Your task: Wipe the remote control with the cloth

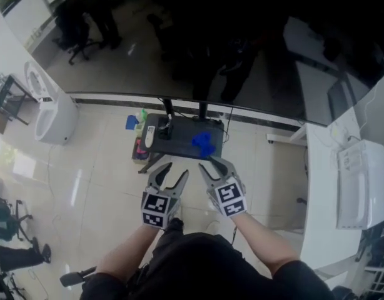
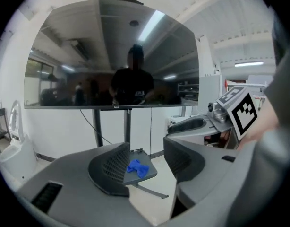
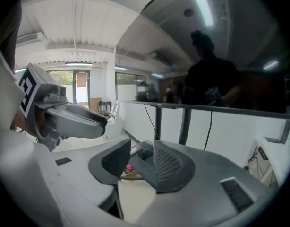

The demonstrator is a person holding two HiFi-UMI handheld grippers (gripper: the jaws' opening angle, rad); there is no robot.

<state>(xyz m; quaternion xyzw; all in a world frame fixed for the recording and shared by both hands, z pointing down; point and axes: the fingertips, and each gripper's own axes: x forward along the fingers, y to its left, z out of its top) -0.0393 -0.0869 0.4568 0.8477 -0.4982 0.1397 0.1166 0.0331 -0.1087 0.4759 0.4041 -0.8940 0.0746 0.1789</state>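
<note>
A small dark table (image 1: 179, 147) stands on the floor under a big screen. On it lie a crumpled blue cloth (image 1: 204, 143) at the right, a white remote control (image 1: 150, 135) at the left and a dark object (image 1: 166, 129) beside the remote. My left gripper (image 1: 174, 170) and right gripper (image 1: 209, 165) hover side by side in front of the table, apart from everything on it. Both are open and empty. The left gripper view frames the cloth (image 2: 137, 168) between open jaws. In the right gripper view, the remote (image 3: 135, 149) shows past the gap.
A large dark screen (image 1: 198, 42) on a stand rises behind the table. Blue and green items (image 1: 136, 121) and a pink one (image 1: 139, 149) sit at the table's left side. A white appliance (image 1: 52, 114) stands far left; a white desk (image 1: 323, 186) with a white box (image 1: 361, 180) stands right.
</note>
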